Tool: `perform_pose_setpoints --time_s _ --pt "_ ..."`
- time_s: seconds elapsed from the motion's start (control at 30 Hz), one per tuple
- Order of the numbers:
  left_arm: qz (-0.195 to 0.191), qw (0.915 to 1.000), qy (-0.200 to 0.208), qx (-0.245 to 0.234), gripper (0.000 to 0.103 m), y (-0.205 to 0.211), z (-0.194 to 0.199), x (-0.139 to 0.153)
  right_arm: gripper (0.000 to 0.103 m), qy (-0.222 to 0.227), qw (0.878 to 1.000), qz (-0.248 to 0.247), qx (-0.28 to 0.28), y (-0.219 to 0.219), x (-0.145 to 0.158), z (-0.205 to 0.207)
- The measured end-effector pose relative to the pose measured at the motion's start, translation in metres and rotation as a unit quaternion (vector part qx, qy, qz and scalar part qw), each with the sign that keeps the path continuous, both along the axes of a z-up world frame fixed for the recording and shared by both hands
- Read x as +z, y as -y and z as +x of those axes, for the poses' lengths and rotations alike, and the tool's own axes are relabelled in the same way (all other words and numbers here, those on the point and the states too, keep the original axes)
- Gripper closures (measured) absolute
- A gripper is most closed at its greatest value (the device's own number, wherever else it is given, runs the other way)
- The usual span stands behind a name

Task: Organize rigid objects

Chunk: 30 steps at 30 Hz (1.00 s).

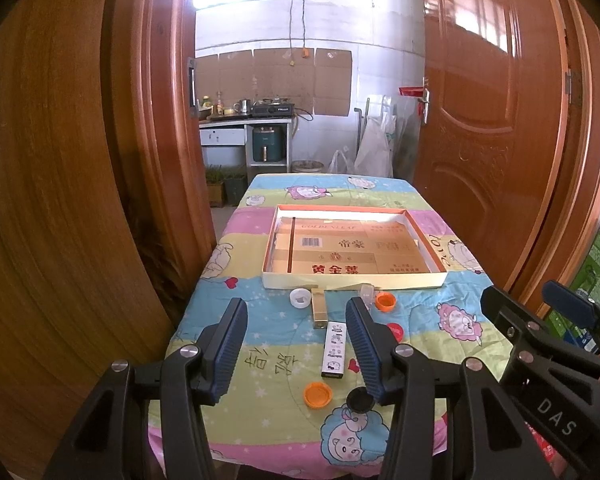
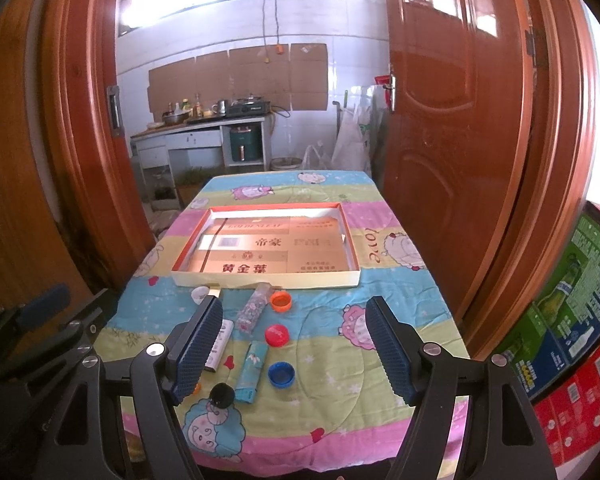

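1. Both grippers hang released over the near table edge: my left gripper [image 1: 296, 344] and right gripper [image 2: 296, 344], jaws wide, nothing between them.
2. Between my left jaws, at twelve o'clock, lies the white box [image 1: 334, 350], long axis pointing away toward the tray [image 1: 356, 280].
3. From my right, the teal box [image 2: 250, 372] lies at eleven o'clock, also lengthwise.
4. I judge the left nearer the white box.
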State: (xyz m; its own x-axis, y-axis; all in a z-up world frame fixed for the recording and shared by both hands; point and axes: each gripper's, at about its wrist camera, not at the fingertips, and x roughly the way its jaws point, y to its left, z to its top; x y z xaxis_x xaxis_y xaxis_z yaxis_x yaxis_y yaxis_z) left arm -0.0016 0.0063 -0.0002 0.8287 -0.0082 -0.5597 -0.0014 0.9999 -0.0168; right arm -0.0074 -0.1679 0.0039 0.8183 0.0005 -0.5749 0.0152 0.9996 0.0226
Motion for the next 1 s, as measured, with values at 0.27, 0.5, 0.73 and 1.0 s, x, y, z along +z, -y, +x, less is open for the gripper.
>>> perform_pose_setpoints --time_s 0.27,0.5,0.73,1.0 --pt "0.004 1.0 -0.001 -0.002 0.051 0.0011 -0.0007 0.0 0.027 0.0 1.0 0.002 0.0 0.0 0.0001 0.0001" --pt "0.005 1.0 -0.002 -0.002 0.051 0.0025 -0.0006 -0.0006 0.027 -0.001 1.0 0.003 0.0 0.0008 -0.0005 0.0" --pt "0.004 1.0 -0.002 -0.001 0.051 0.0033 -0.0012 -0.001 0.027 -0.001 1.0 0.004 0.0 0.0014 -0.0003 0.0" --pt "0.007 1.0 -0.004 -0.003 0.051 0.0046 -0.0009 -0.0031 0.027 0.004 1.0 0.004 0.0 0.0 -0.0022 -0.0011"
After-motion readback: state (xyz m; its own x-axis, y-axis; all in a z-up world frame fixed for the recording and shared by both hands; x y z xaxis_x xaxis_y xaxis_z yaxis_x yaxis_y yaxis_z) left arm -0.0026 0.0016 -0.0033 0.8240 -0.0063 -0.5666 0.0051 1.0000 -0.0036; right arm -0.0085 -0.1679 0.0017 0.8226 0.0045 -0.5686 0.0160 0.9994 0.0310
